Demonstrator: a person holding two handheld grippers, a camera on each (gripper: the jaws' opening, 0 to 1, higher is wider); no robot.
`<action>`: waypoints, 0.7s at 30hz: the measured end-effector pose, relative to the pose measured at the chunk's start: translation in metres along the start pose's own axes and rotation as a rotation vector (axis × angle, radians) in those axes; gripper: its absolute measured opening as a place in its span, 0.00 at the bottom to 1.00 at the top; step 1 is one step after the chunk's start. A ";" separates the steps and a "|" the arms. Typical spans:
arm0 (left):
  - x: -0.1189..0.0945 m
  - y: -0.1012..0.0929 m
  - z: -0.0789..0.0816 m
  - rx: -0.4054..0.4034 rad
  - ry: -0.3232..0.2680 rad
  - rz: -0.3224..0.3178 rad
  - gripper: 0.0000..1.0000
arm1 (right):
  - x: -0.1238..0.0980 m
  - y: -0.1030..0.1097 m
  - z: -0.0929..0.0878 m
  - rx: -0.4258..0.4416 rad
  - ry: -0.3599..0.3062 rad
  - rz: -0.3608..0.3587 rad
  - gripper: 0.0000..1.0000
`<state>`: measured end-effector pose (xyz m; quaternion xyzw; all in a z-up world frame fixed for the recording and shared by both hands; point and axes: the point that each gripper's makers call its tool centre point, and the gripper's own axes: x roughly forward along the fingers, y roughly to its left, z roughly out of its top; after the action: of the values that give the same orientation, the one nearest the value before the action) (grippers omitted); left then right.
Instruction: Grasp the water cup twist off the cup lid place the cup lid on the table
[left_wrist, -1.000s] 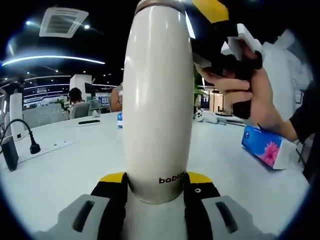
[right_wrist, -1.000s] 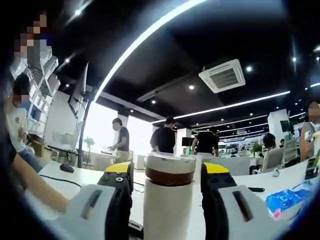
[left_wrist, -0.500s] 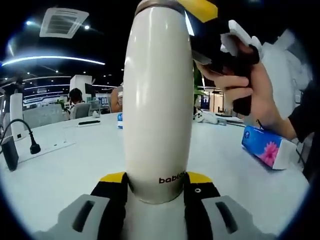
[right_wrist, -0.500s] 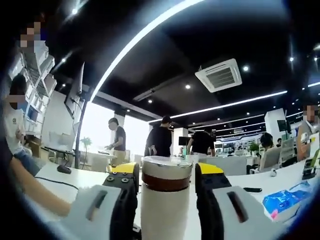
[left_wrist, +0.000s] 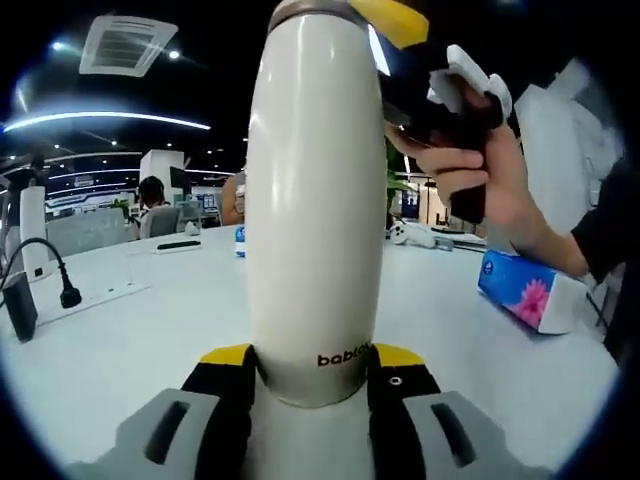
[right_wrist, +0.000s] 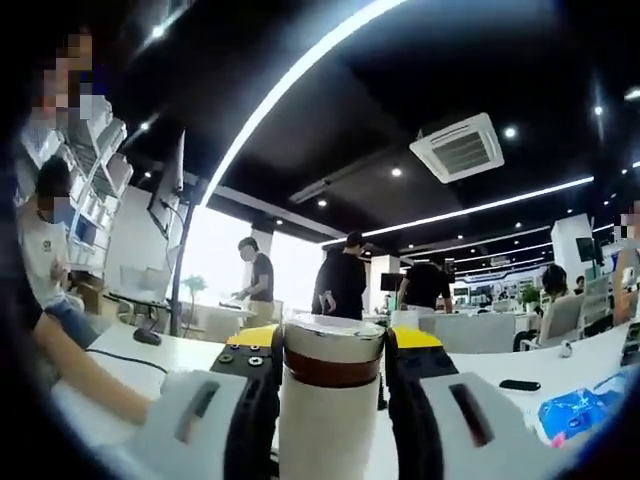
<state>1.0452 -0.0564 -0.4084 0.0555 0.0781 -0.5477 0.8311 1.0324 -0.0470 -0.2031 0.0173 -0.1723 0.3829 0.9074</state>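
Note:
A tall cream water cup stands upright on the white table, with "bablo" printed near its base. My left gripper is shut on the cup's lower end, its yellow-tipped black jaws pressed against both sides. In the right gripper view the cup lid, cream with a brown band, sits on top of the cup body. My right gripper is shut on the lid, its jaws touching it left and right. In the left gripper view the right gripper's yellow tip reaches the cup's top, held by a hand.
A blue tissue pack lies on the table to the right. At the left, a black cable and plug rest on a power strip. A blue pack and a dark phone lie further off. People stand and sit in the background.
The right gripper's jaws have closed in from either side until they touch the lid. The hand holding it has shifted slightly. The left gripper and the cup have stayed still.

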 end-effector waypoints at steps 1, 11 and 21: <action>0.000 0.000 0.000 0.000 0.000 0.000 0.46 | 0.000 0.000 0.000 0.001 -0.004 0.012 0.43; 0.000 0.000 0.000 0.000 -0.001 -0.001 0.46 | -0.003 -0.003 0.000 0.077 -0.051 0.198 0.43; 0.001 0.000 0.000 0.000 -0.001 0.000 0.46 | -0.005 0.001 -0.001 0.142 -0.079 0.321 0.43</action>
<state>1.0454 -0.0572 -0.4087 0.0552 0.0778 -0.5479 0.8311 1.0293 -0.0498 -0.2060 0.0688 -0.1810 0.5330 0.8237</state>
